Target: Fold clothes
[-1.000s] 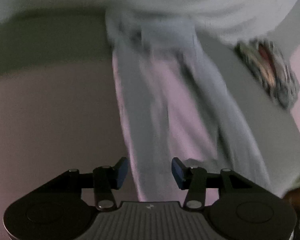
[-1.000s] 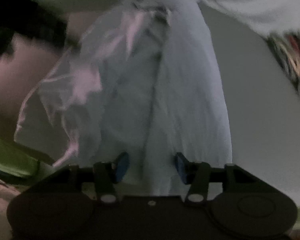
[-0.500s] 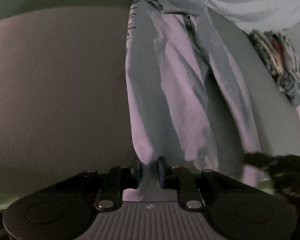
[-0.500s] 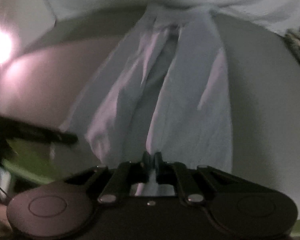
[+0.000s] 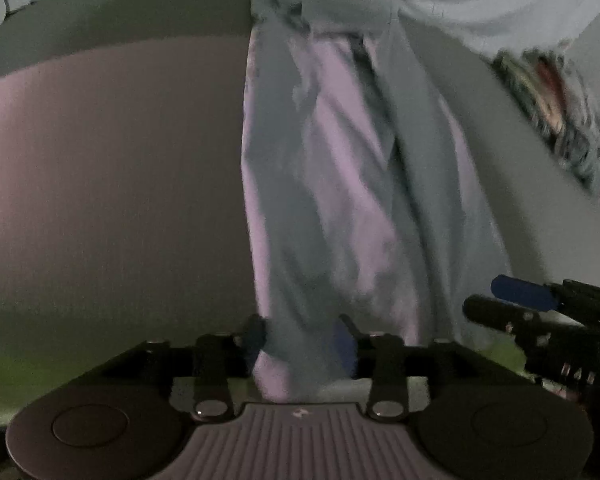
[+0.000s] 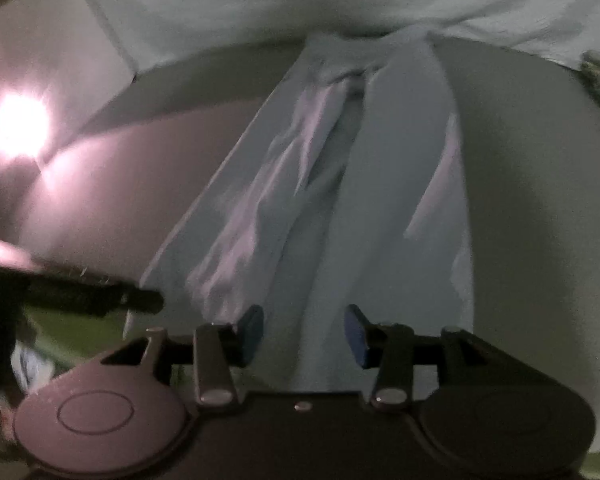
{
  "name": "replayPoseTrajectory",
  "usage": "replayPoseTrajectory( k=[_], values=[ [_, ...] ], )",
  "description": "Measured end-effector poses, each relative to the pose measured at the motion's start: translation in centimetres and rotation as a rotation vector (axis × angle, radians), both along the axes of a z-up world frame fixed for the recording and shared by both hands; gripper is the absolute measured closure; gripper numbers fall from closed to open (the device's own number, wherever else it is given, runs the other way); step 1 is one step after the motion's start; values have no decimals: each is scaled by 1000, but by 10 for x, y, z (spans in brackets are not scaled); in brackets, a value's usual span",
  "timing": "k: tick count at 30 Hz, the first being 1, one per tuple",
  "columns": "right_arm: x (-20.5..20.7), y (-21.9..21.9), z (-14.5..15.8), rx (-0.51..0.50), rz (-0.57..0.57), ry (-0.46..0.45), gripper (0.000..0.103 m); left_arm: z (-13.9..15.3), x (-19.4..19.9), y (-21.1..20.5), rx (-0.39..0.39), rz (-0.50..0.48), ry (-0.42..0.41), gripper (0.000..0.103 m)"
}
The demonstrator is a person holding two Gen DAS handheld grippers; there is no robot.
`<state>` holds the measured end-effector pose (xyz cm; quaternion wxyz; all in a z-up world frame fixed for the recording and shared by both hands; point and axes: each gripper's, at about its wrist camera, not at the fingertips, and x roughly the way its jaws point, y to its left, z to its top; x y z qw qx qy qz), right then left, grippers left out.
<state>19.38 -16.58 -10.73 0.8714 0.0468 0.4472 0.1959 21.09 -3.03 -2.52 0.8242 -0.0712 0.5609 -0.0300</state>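
A dim grey worktop (image 5: 112, 184) fills both views. Both left tongs (image 5: 303, 340) and right tongs (image 6: 304, 334) gape wide around the pale blue crumpled garment (image 5: 340, 184), which stretches from bottom centre toward the upper middle.

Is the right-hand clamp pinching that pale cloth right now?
No. The right gripper stands open, its blue pads spread apart with the pale garment lying loose between them.

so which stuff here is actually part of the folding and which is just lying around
Part of the job:
- pale blue garment, stretched along the surface
- left claw, open over its near end
- right claw, open over its near end

Lying about:
- patterned cloth, far right
- white sheet behind
- bright lamp
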Motion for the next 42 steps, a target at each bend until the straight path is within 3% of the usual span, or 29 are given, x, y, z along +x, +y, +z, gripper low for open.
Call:
replayPoseTrajectory(
  k=[4, 6, 11, 15, 19, 22, 25, 26, 29, 33, 38, 42],
  values=[
    [34, -15, 2, 32, -86, 10, 56, 6, 31, 10, 6, 8, -62, 54],
    [48, -18, -1, 24, -119, 18, 55, 8, 49, 17, 4, 13, -88, 46],
    [82, -19, -12, -36, -179, 22, 54, 12, 111, 37, -48, 20, -123, 43],
    [125, -9, -27, -124, -220, 27, 50, 6, 174, 56, -141, 21, -128, 43],
    [164, 15, -34, -263, -208, -25, 43, -15, 257, 64, -222, 10, -147, 43],
    [192, 25, -35, -299, -215, -32, 33, -34, 321, 62, -222, 5, -185, 30],
    [213, 32, -38, -310, -245, -1, 33, -55, 378, 59, -209, 28, -198, 28],
    [218, 34, -39, -314, -259, 9, 33, -61, 392, 59, -194, 36, -187, 30],
    [226, 50, -40, -415, -229, -14, 33, -76, 418, 57, -107, 40, -135, 95],
    [239, 62, -40, -466, -206, -21, 34, -65, 403, 65, -72, 47, -184, 97],
    [268, 48, -24, -311, -302, -43, 38, -56, 388, 92, -74, 86, -211, 97],
    [305, 27, -2, -101, -375, -131, 66, -70, 389, 96, -102, 59, -196, 92]
  ],
)
